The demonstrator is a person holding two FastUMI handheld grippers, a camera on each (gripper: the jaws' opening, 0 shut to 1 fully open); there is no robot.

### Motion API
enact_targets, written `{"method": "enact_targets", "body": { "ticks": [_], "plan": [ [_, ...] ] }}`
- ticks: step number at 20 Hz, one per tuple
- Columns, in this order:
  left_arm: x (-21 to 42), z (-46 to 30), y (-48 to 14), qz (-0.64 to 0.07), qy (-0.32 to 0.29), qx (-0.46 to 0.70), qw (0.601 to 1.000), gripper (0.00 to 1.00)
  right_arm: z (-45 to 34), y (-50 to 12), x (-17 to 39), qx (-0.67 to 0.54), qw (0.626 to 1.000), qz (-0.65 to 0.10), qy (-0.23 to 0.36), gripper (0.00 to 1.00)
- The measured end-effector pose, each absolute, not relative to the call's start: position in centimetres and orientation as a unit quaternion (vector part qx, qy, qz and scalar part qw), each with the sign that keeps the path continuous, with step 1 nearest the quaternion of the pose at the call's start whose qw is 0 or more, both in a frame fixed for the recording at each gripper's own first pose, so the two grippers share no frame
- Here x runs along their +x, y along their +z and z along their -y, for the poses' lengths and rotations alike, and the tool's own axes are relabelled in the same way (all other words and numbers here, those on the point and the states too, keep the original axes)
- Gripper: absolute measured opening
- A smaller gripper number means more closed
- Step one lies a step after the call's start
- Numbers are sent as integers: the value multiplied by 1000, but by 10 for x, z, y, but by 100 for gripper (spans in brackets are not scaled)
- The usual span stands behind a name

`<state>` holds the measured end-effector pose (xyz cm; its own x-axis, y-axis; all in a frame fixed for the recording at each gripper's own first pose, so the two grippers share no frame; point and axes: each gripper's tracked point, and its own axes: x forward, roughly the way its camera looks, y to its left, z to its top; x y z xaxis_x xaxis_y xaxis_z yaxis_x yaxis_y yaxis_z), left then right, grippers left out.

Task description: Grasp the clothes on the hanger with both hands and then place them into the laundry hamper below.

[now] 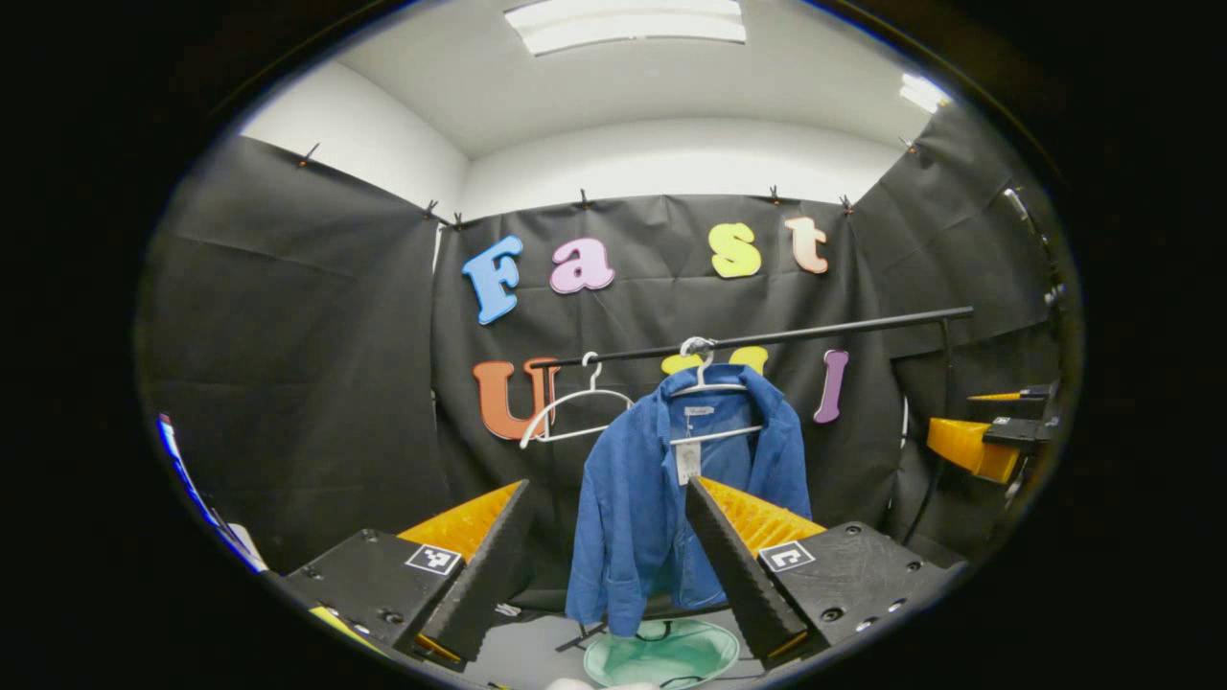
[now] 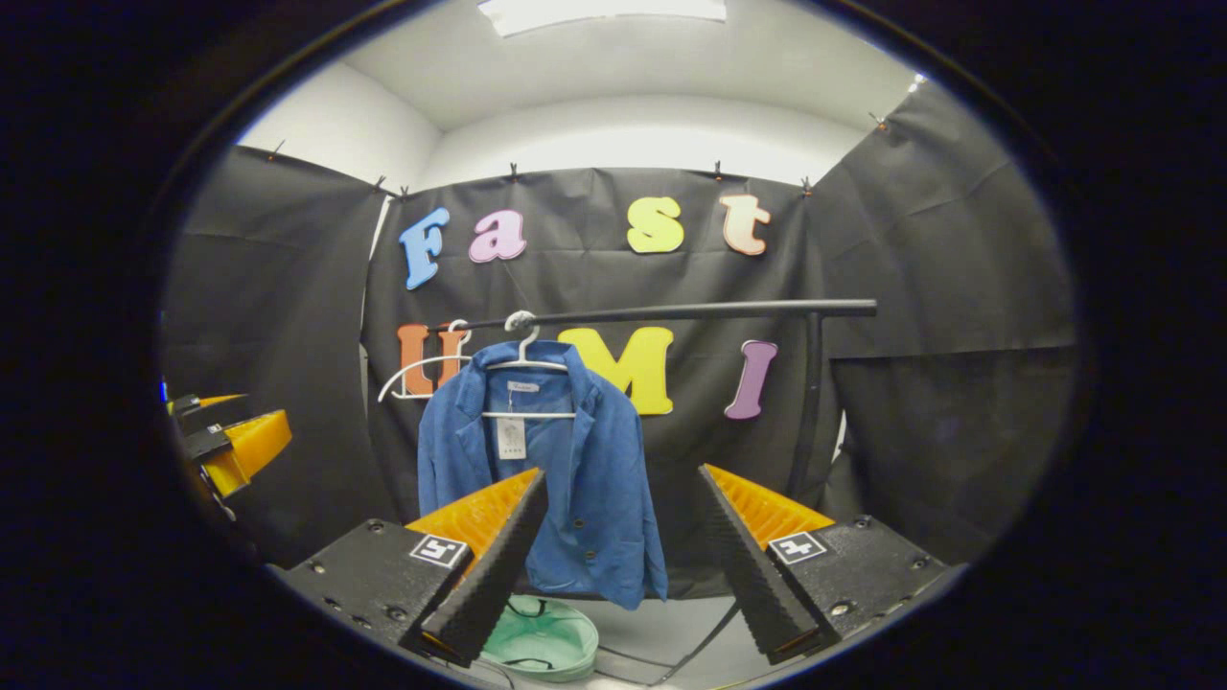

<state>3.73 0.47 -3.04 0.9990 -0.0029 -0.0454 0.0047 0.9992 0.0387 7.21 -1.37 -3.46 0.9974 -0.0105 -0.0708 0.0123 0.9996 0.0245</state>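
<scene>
Black cloth backs a rail (image 1: pixel 767 337) where the blue jacket (image 1: pixel 671 489) hangs on its hanger (image 1: pixel 705 383), ahead of both grippers, left gripper (image 1: pixel 609 565) and right gripper (image 2: pixel 623 556), each spread wide and empty for grasping; the green hamper (image 2: pixel 542 640) waits underneath to catch it.

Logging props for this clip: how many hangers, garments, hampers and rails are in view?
Hangers: 2, an empty hanger and the hanger carrying the jacket
Garments: 1, blue jacket
Hampers: 1, green hamper
Rails: 1, black rail
Total: 5
</scene>
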Motion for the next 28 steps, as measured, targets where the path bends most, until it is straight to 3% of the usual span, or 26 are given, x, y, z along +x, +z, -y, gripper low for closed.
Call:
{"method": "enact_targets", "body": {
  "ticks": [19,28],
  "plan": [
    [261,51,-160,-96,36,37,994,98,-12,-129,352,3,991,-96,90,99],
    [334,44,-181,-108,68,35,991,97,-30,-131,413,33,989,-92,113,96]
  ]
}}
